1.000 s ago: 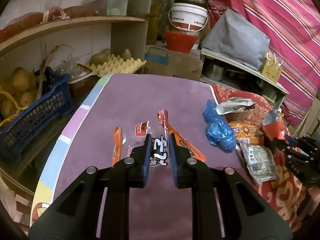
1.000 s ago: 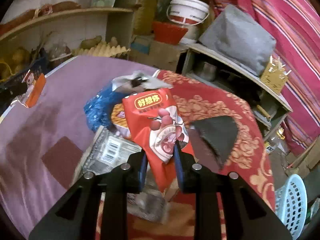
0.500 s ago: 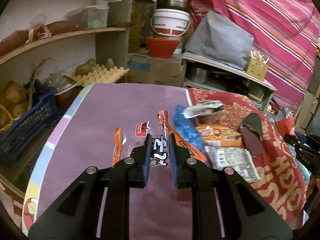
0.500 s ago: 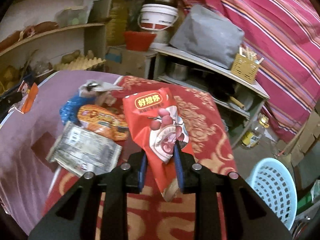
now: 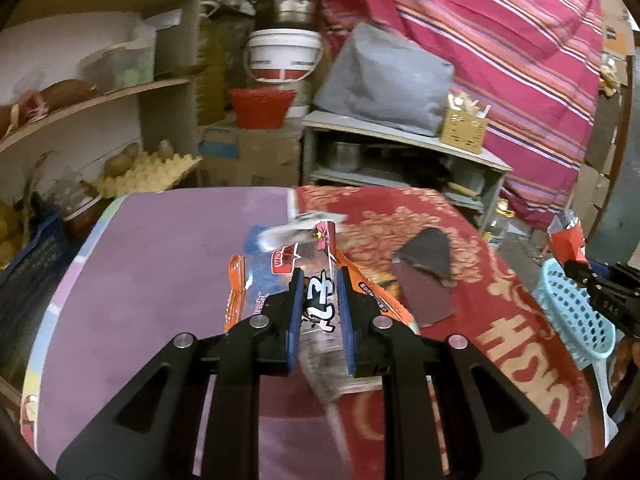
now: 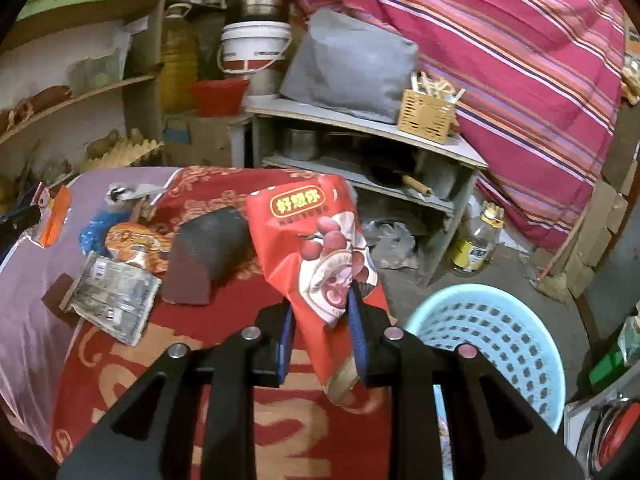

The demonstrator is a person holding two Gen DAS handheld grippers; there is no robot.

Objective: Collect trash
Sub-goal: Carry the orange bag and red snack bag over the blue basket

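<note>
My left gripper (image 5: 318, 280) is shut on an orange and clear snack wrapper (image 5: 320, 304) and holds it above the table. My right gripper (image 6: 320, 308) is shut on a red snack bag (image 6: 316, 240) and holds it up beside the table's right edge, near a light blue basket (image 6: 496, 344) on the floor. In the left wrist view the basket (image 5: 572, 312) sits at the right, with the right gripper (image 5: 576, 268) over its rim. A blue bag (image 6: 94, 230), an orange packet (image 6: 136, 244), a grey printed wrapper (image 6: 116, 300) and a dark triangular wrapper (image 6: 208, 256) lie on the table.
The round table has a purple cloth (image 5: 160, 260) and a red patterned cloth (image 5: 500, 320). A grey shelf unit (image 6: 360, 152) with pots stands behind. A plastic bottle (image 6: 476, 240) stands on the floor. A blue crate (image 5: 24, 272) sits at the left.
Both grippers have swung right with their wrappers still held. The blue basket has come into view close under the right gripper. The table trash has shifted left in view.
</note>
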